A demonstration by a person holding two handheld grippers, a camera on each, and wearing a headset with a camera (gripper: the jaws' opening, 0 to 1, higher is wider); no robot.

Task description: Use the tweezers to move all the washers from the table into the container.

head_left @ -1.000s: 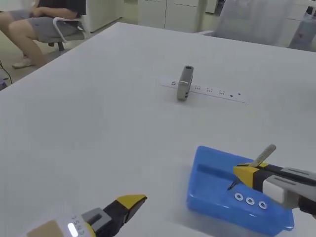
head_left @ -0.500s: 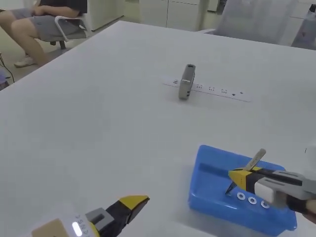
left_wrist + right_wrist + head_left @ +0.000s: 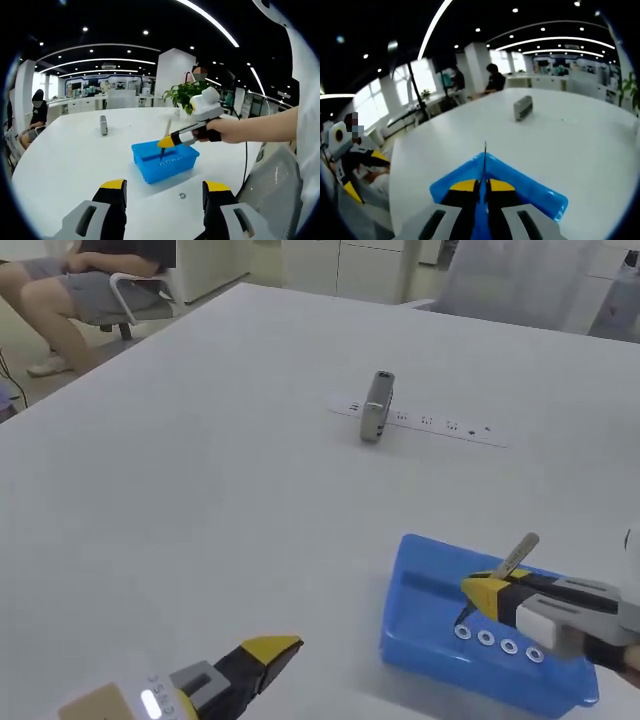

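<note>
1. Since half a second ago a fourth washer has turned up in the blue plastic container [image 3: 412, 585]; there were three in the row before. The right gripper [image 3: 488, 592] has barely shifted.
2. Right gripper's yellow-tipped jaws are pressed together on the thin metal tweezers [image 3: 519, 551], whose handle end pokes up behind. The dark points sit just above the leftmost washer; can't tell if they touch it or how far apart they are.
3. Left gripper [image 3: 268, 651] hovers low over the white table [image 3: 200, 490], jaws spread wide, holding nothing.
4. Count: four small silver washers [image 3: 485, 638] lined up in the container, plus one loose washer [image 3: 182, 195] on the table just in front of it in the left gripper view.
5. Also around: a small grey device [image 3: 377, 406] standing upright, a flush socket strip [image 3: 440, 426] beside it, and a seated person [image 3: 95, 280] well off in the corner.
</note>
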